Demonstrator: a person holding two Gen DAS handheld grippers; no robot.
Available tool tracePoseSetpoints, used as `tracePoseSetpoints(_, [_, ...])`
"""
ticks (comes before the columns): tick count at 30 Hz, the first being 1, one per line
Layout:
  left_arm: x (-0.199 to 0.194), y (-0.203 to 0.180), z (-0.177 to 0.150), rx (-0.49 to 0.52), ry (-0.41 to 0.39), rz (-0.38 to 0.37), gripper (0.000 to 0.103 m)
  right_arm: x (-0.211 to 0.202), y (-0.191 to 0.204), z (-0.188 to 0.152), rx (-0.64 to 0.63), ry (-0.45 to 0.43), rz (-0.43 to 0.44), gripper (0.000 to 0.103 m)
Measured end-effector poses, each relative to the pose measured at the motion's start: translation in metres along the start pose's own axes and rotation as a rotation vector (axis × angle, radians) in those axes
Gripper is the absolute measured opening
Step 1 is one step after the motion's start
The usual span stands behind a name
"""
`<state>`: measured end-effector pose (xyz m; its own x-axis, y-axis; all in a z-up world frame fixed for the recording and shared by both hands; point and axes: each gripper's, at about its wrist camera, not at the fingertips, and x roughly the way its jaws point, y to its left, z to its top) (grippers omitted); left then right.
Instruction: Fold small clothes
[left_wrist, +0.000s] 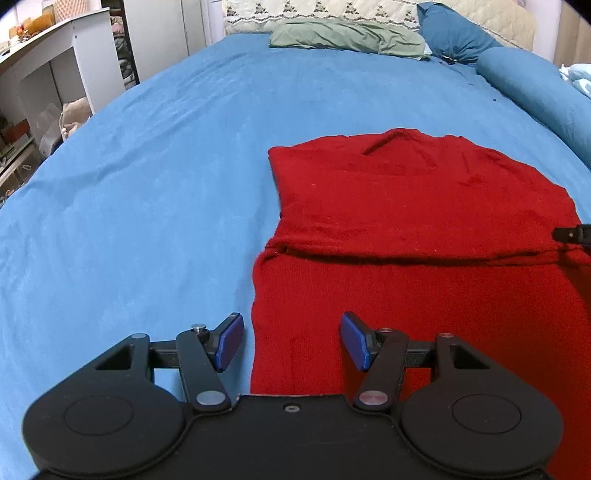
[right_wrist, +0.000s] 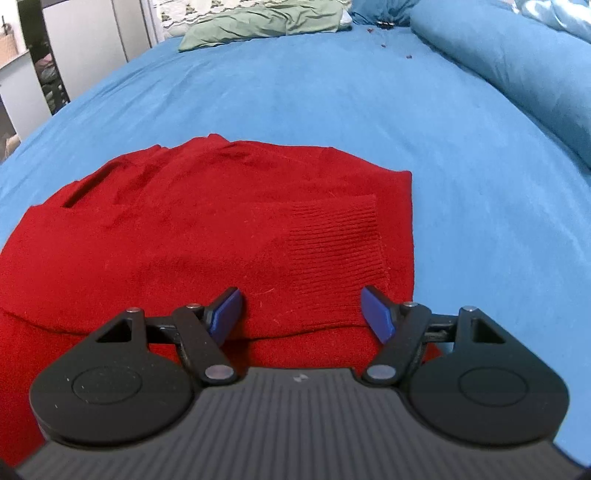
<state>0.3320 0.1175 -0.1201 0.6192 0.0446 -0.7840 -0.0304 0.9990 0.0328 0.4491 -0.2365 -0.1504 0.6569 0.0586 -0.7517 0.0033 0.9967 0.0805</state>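
A red knit sweater (left_wrist: 413, 206) lies flat on the blue bed sheet (left_wrist: 147, 166), with a fold line running across it. My left gripper (left_wrist: 291, 341) hangs open above the sweater's near left edge, nothing between its blue pads. In the right wrist view the same sweater (right_wrist: 192, 229) has a ribbed cuff (right_wrist: 332, 251) folded onto its body. My right gripper (right_wrist: 301, 314) stands open over the fold near that cuff, its pads apart and empty. The tip of the right gripper (left_wrist: 572, 234) shows at the right edge of the left wrist view.
A green pillow (left_wrist: 347, 37) and a dark blue pillow (left_wrist: 454, 33) lie at the head of the bed. A rolled blue duvet (right_wrist: 517, 66) runs along the right side. White furniture (left_wrist: 62, 62) stands off the bed's left edge.
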Motion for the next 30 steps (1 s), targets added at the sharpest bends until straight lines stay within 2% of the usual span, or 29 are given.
tracePoseSetpoints(3, [-0.008, 0.0, -0.001, 0.011, -0.032, -0.005, 0.064, -0.005, -0.004, 0.0, 0.008, -0.012, 0.012, 0.088])
tracePoseSetpoints(6, [-0.024, 0.001, -0.002, 0.023, -0.071, -0.011, 0.067, -0.035, -0.007, -0.003, 0.025, -0.09, 0.048, 0.088])
tracePoseSetpoints(9, [-0.042, 0.004, -0.003, 0.03, -0.101, -0.019, 0.074, -0.072, -0.009, -0.009, 0.012, -0.169, 0.092, 0.094])
tracePoseSetpoints(13, [-0.066, 0.01, -0.014, 0.026, -0.127, -0.062, 0.076, -0.119, -0.013, -0.023, -0.036, -0.223, 0.146, 0.103])
tracePoseSetpoints(14, [-0.071, 0.011, -0.019, 0.032, -0.133, -0.07, 0.076, -0.129, -0.015, -0.025, -0.045, -0.219, 0.168, 0.103])
tracePoseSetpoints(15, [-0.077, 0.013, -0.024, 0.04, -0.139, -0.076, 0.081, -0.138, -0.018, -0.029, -0.053, -0.214, 0.202, 0.103])
tracePoseSetpoints(16, [-0.083, 0.013, -0.029, 0.044, -0.141, -0.081, 0.09, -0.146, -0.019, -0.033, -0.06, -0.203, 0.223, 0.103])
tracePoseSetpoints(17, [-0.091, 0.014, -0.034, 0.048, -0.146, -0.087, 0.093, -0.154, -0.022, -0.037, -0.067, -0.184, 0.238, 0.103])
tracePoseSetpoints(19, [-0.109, 0.016, -0.046, 0.056, -0.165, -0.103, 0.094, -0.176, -0.025, -0.049, -0.072, -0.167, 0.242, 0.103])
tracePoseSetpoints(21, [-0.13, 0.014, -0.058, 0.074, -0.177, -0.105, 0.094, -0.203, -0.028, -0.065, -0.092, -0.165, 0.212, 0.103])
tracePoseSetpoints(26, [-0.177, 0.009, -0.092, 0.072, -0.147, -0.145, 0.094, -0.271, -0.043, -0.117, -0.066, -0.156, 0.179, 0.103])
tracePoseSetpoints(30, [-0.201, 0.008, -0.123, 0.075, -0.111, -0.159, 0.094, -0.303, -0.049, -0.159, -0.024, -0.096, 0.161, 0.103])
